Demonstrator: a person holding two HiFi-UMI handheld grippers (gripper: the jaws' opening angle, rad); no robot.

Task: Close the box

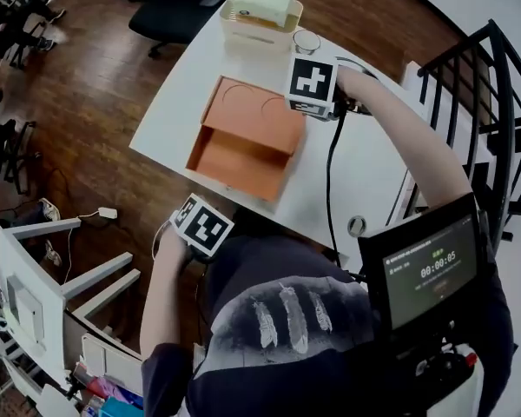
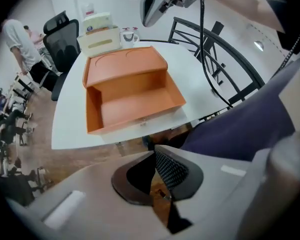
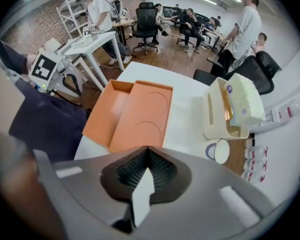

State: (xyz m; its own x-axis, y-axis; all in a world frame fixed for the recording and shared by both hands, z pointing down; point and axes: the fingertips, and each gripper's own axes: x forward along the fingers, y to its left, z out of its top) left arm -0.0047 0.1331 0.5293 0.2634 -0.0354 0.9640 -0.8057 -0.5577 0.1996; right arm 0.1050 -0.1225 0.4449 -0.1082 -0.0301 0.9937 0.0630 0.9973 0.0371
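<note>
The orange box [image 1: 243,159] lies open on the white table [image 1: 365,172], its flat lid [image 1: 256,111] folded back toward the far side. The left gripper view shows the tray's inside [image 2: 135,104] bare, and the right gripper view shows the lid [image 3: 140,116] from behind. My right gripper [image 1: 306,89] hovers over the lid's far right corner, jaws shut [image 3: 148,149] on nothing. My left gripper [image 1: 200,226] is held low, off the table's near edge by my body, also shut [image 2: 154,153] and empty.
A cream tissue holder [image 1: 260,16] and a mug [image 1: 306,42] stand behind the box. A black cable [image 1: 330,163] runs across the table's right part. A black railing [image 1: 495,102] is at right, an office chair [image 1: 178,7] beyond, a white shelf [image 1: 35,276] at lower left.
</note>
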